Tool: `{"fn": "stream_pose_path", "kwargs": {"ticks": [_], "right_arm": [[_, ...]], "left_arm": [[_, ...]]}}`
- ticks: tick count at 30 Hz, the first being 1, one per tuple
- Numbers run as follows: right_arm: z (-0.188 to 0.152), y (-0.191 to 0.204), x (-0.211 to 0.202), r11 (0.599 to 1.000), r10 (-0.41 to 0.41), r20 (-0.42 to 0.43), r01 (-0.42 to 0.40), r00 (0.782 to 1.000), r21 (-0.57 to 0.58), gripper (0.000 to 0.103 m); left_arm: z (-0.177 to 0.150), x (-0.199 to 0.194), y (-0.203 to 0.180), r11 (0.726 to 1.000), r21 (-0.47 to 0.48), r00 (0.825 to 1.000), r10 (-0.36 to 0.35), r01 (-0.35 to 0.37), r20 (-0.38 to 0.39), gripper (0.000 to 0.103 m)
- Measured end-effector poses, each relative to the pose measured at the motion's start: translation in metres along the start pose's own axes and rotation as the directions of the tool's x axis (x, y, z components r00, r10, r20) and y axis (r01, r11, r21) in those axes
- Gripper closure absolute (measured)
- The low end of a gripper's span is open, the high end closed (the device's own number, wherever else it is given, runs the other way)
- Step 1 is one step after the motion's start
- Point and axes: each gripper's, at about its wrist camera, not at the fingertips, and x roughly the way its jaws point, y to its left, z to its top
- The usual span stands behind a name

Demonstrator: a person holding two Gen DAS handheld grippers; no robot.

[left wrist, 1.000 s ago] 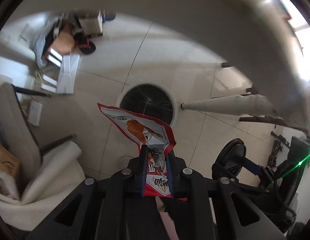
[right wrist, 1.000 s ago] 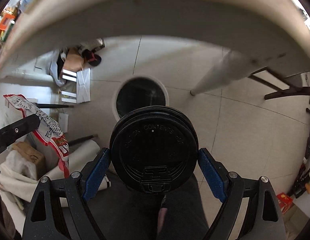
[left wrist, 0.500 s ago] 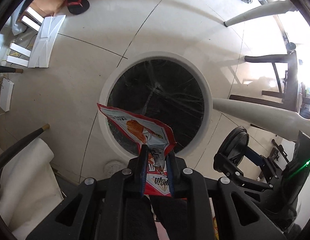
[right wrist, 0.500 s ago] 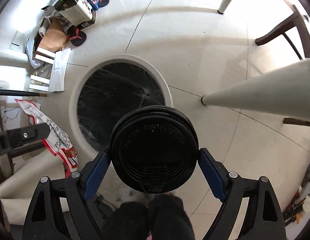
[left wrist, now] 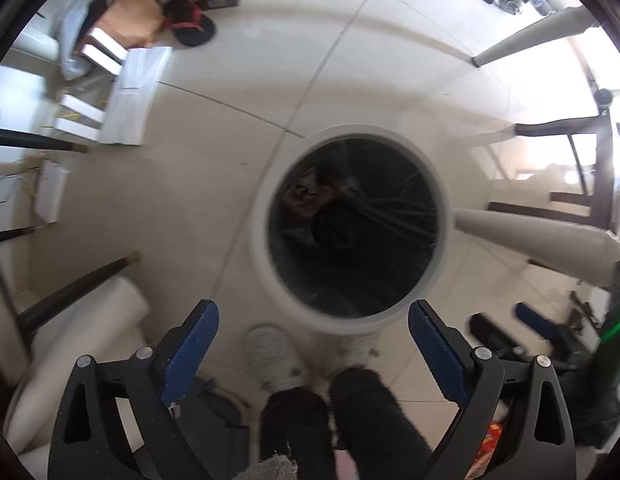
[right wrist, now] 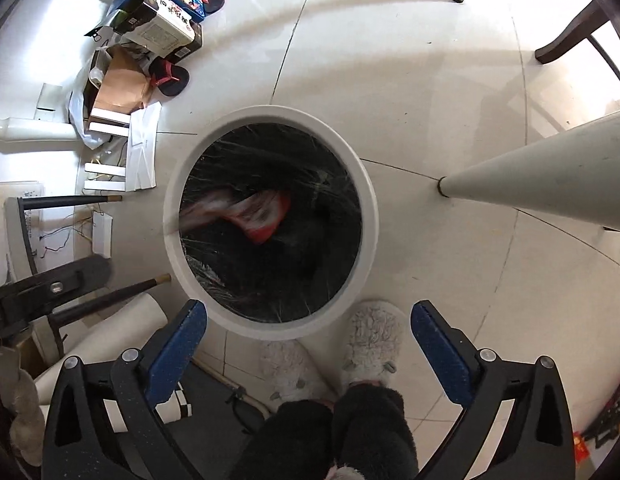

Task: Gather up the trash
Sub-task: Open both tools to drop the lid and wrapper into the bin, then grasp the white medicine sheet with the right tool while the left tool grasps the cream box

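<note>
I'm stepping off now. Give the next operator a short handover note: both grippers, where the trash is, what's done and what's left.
Left hand-held gripper: jaws opening, nothing between them, pointing down over the trash bin.
Right hand-held gripper: jaws opening, nothing between them, also above the bin.
Trash: the red snack wrapper is inside the black-lined bin, blurred, likely falling. The black cup lid shows deeper in the bin.
Done: both pieces are in the bin.
Left: look for more trash. None is in view beyond the clutter of boxes and paper on the floor past the bin; whether that counts as trash, I cannot tell.
</note>
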Motion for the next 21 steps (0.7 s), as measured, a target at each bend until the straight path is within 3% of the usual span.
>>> {"fn": "stream_pose_path", "kwargs": {"ticks": [4,7,13,21], "right_arm": [[-0.008,0.014,-0.03,0.998,-0.056,0.014,0.056,0.998,-0.008,0.0],[-0.019,0.025,-0.059,0.994,-0.111,0.018,0.111,0.994,-0.001,0.0],[-0.048,0.042,-0.136,0.988,-0.151,0.037,0.151,0.988,0.021,0.0],[-0.089,0.069,-0.251,0.991,-0.136,0.082,0.136,0.987,0.012,0.0]], "left_arm": [[-0.022,-0.03,0.001,0.993,0.029,0.993,0.116,-0.117,0.023,0.001],[-0.037,-0.06,0.005,0.987,0.034,0.987,0.156,-0.157,0.031,0.001],[-0.067,-0.138,0.004,0.984,0.038,0.983,0.17,-0.173,0.072,0.001],[-0.109,-0.249,-0.004,0.986,0.045,0.978,0.149,-0.157,0.149,0.001]]}}
